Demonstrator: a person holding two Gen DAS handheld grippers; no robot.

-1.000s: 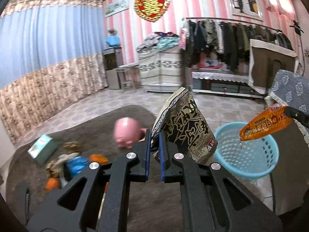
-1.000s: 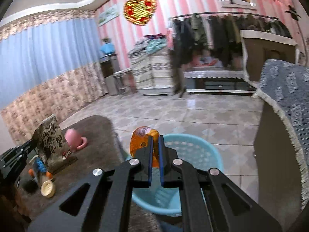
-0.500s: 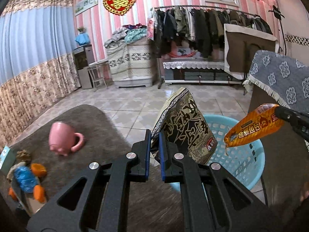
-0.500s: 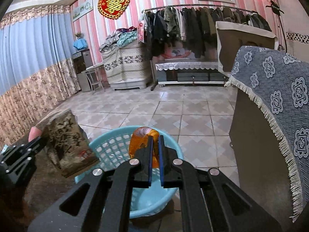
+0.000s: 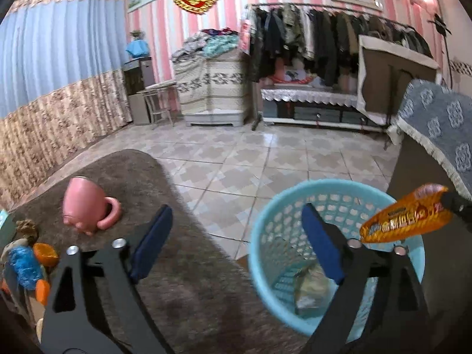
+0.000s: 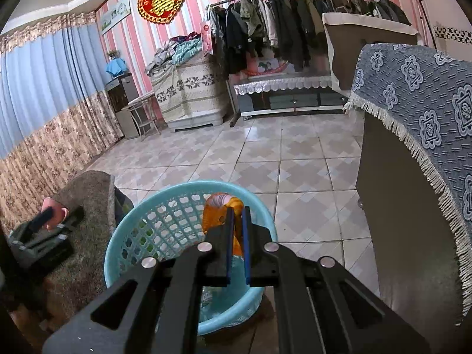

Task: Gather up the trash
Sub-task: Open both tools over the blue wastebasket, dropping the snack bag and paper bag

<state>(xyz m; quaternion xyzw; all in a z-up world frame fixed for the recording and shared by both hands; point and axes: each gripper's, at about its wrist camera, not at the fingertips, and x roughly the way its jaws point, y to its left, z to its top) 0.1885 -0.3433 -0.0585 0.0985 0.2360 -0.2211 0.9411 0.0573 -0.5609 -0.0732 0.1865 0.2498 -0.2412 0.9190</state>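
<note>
A light blue plastic basket [image 5: 265, 230] stands on the floor by the table edge; it also shows in the right wrist view [image 6: 138, 224]. My left gripper [image 5: 236, 242] is open and empty above its left rim. A crumpled snack bag [image 5: 309, 289] lies inside the basket. My right gripper [image 6: 237, 224] is shut on an orange snack wrapper [image 6: 216, 215] and holds it over the basket. The wrapper also shows in the left wrist view [image 5: 407, 218]. The left gripper [image 6: 50, 221] shows blurred at the left of the right wrist view.
A brown-covered table [image 5: 183, 289] bears a pink mug [image 5: 85, 203] on its side and toys [image 5: 23, 262] at the left. A cabinet under a blue patterned cloth [image 6: 419, 112] stands close on the right. The tiled floor [image 6: 265, 153] lies beyond.
My left gripper opened and let go of the dark snack bag, which dropped into the basket. My right gripper kept the orange wrapper over the basket.
</note>
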